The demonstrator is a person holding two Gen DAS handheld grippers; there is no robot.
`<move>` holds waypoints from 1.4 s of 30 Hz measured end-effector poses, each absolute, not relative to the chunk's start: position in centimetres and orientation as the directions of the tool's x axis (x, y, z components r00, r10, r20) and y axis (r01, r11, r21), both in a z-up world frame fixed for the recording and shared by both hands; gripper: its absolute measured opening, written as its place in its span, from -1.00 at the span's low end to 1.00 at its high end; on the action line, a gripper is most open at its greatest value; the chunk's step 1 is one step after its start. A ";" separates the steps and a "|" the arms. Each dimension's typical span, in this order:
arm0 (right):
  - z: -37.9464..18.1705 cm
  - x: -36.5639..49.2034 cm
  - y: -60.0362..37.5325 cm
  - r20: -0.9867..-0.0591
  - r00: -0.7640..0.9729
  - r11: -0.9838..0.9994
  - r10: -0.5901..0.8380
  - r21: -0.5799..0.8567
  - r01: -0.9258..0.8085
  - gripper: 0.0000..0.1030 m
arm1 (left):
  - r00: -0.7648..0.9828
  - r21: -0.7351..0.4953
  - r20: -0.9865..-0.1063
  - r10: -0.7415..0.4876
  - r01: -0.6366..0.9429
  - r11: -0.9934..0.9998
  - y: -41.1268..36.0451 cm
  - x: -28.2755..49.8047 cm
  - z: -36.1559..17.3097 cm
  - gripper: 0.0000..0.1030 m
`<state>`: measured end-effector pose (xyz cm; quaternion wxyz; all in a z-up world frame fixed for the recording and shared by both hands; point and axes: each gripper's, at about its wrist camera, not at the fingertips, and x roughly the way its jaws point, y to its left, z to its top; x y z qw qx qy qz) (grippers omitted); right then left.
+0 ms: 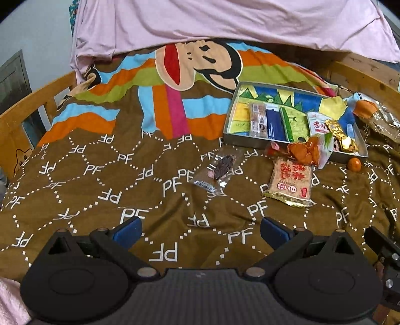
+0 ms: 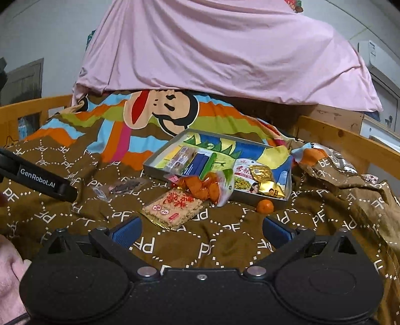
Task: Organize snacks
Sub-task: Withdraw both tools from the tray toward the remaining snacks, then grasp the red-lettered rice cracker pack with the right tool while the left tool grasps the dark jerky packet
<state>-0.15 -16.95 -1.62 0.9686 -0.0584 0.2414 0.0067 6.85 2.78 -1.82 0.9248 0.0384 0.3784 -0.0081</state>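
A shallow metal tray (image 1: pixel 232 117) (image 2: pixel 150 166) lies on the brown bedspread and holds bars, a white packet and gold-wrapped sweets (image 1: pixel 342 136) (image 2: pixel 267 181). A bag of orange snacks (image 1: pixel 303 150) (image 2: pixel 202 186) leans on the tray's front rim. In front of it lies a square cracker pack (image 1: pixel 290 183) (image 2: pixel 171 207). A clear packet of dark dried bits (image 1: pixel 216 172) (image 2: pixel 122 187) lies further left. A small orange (image 1: pixel 354 164) (image 2: pixel 265 206) rests by the tray's near corner. My left gripper (image 1: pixel 200 228) and right gripper (image 2: pixel 201 228) both hover open and empty above the bedspread, short of the snacks.
A pink sheet (image 1: pixel 225 22) (image 2: pixel 225 55) is heaped at the back. Wooden bed rails run along the left (image 1: pixel 32 100) and right (image 2: pixel 345 140). A crumpled foil wrapper (image 1: pixel 385 120) (image 2: pixel 337 160) lies right of the tray. The left gripper's black body (image 2: pixel 37 180) shows at the left edge of the right wrist view.
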 end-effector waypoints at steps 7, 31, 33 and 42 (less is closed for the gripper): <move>-2.2 0.5 -16.9 -0.490 0.871 0.993 -0.016 -0.112 -0.044 0.99 | 0.683 0.087 -0.730 0.025 0.057 0.995 2.4 7.6 -2.4 0.99; -2.7 7.9 -17.0 -0.556 0.831 0.999 -0.032 -0.015 0.028 0.99 | 0.723 0.217 -0.690 -0.037 0.255 0.942 3.7 18.9 -2.2 0.99; -2.7 9.4 -16.8 -0.553 0.832 0.999 -0.039 0.007 0.051 0.99 | 0.690 0.149 -0.719 -0.083 0.270 0.951 4.4 20.4 -2.5 0.99; -5.2 15.2 -14.5 -0.634 0.771 0.984 -0.066 0.087 0.155 0.99 | 0.661 0.054 -0.733 -0.159 0.289 0.956 5.7 24.1 -3.7 0.99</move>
